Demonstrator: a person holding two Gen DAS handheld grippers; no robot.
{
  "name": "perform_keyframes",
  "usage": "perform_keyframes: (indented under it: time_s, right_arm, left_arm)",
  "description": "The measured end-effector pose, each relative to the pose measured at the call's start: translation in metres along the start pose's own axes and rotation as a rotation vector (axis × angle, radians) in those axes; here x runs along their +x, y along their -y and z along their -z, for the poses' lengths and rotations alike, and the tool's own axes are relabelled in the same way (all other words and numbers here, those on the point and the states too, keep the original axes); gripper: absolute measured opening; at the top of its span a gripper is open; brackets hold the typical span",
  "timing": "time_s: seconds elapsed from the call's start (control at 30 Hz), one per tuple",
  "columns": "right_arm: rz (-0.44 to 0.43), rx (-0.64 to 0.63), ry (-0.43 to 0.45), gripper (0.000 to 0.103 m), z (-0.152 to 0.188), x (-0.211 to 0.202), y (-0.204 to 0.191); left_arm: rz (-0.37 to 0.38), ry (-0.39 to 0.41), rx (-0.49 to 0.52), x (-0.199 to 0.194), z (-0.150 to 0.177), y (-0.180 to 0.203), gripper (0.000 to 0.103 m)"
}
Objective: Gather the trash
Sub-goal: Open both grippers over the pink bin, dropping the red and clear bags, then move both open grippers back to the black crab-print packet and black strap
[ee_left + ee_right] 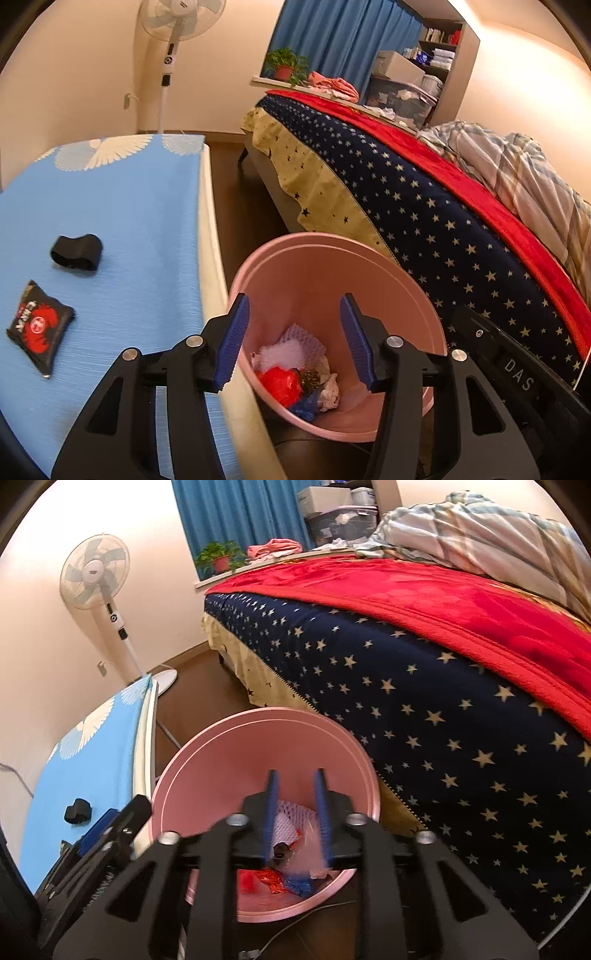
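Left wrist view: your left gripper (293, 339) hangs spread and empty over the pink bin (334, 258) at lower centre, trash (295, 373) heaped at its bottom. A black snack packet (38, 328) lies at left on the blue table (122, 221). Your right gripper (297, 812), narrowly parted, grips nothing above the bin.

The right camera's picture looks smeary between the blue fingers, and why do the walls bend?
Right wrist view: a pale scrap between the right gripper pads is motion-blurred above the round pink plastic bin. Both views: fisheye lenses curve the edges; left wrist view is sharper.
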State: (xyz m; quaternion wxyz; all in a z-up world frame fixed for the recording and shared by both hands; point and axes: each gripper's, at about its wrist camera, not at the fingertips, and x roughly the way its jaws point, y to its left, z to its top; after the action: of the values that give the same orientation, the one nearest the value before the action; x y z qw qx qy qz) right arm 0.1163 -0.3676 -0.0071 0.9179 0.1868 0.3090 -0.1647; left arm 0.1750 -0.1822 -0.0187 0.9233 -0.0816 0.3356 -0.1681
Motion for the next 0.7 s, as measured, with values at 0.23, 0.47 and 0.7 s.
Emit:
perform_keyframes:
  time_s: [0.23, 0.47, 0.7]
  right_arm:
    - [-0.033, -0.005, 0.006, 0.03, 0.002, -0.015, -0.012]
    - [-0.083, -0.038, 0.01, 0.03, 0.014, -0.031, -0.045]
    - [-0.135, -0.076, -0.005, 0.03, 0.028, -0.033, -0.08]
  left_arm:
    - [-0.055, 0.034, -0.032, -0.028, -0.005, -0.024, 0.051]
    - [-0.132, 0.053, -0.055, -0.057, -0.005, -0.059, 0.051]
    - [-0.239, 0.046, -0.13, -0.076, 0.001, -0.118, 0.051]
